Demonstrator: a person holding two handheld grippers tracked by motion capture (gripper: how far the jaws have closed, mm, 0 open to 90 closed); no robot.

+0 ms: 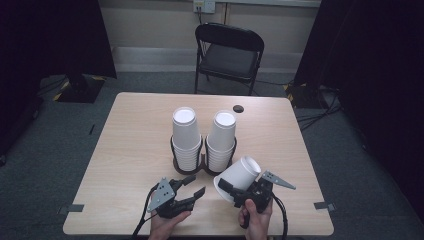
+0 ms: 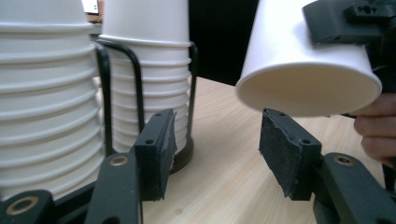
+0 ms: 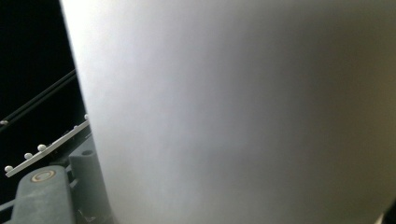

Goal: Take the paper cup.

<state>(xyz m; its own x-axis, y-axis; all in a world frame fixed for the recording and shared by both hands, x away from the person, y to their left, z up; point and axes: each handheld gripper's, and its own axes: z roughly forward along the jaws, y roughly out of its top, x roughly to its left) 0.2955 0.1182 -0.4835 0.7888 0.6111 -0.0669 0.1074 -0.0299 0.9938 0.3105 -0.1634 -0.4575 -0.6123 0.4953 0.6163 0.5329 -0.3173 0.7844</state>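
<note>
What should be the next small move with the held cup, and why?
Probably turn the right gripper to bring the paper cup level: it is held tilted above the table, clear of both stacks. The left gripper waits open, holding nothing.

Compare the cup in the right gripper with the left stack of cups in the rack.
The single cup is held off the table by the right gripper, tilted, its open mouth toward the person; the left stack stands upright and upside down in the black wire rack. The single cup is alone; the left stack is many nested cups, rims banded. Both are plain white paper cups.
</note>
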